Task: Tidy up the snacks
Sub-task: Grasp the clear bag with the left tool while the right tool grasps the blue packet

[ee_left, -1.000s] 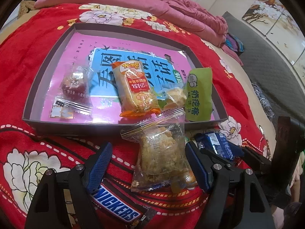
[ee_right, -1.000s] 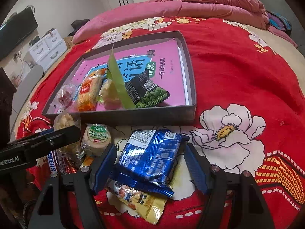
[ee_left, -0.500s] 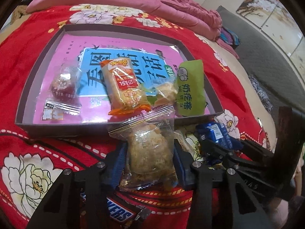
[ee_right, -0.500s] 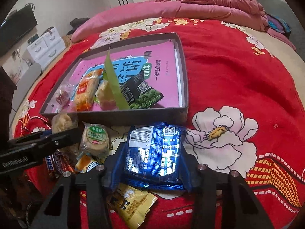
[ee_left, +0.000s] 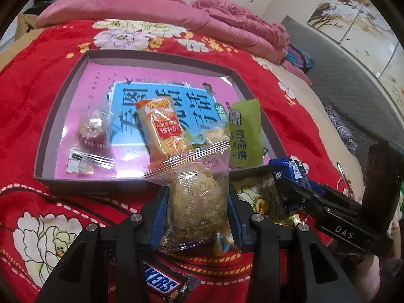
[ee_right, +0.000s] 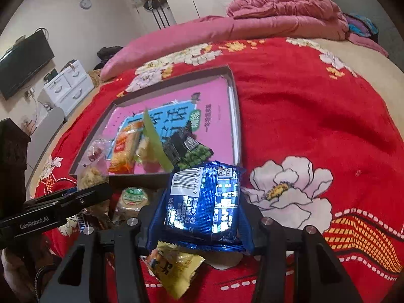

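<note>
Clearly light and crushable: clear-wrapped crumbly pastry (ee_left: 199, 197), lower centre of the left wrist view, just short of the grey tray (ee_left: 63, 96) on the red bedspread (ee_left: 30, 58). Best taken across the middle, gently, since film slips and filling breaks. Left gripper (ee_left: 198, 217), jaws just closed, clamped on both sides of that pastry. Snickers bar (ee_left: 159, 281) at bottom edge, untouched.

Next, right wrist view: blue foil packet (ee_right: 202, 202), lower centre, stiff-ish, glossy, probably slippery. Right gripper (ee_right: 200, 223), jaws just closed, pinching its long edges. Yellow sachet (ee_right: 174, 267) beneath, loose.
</note>
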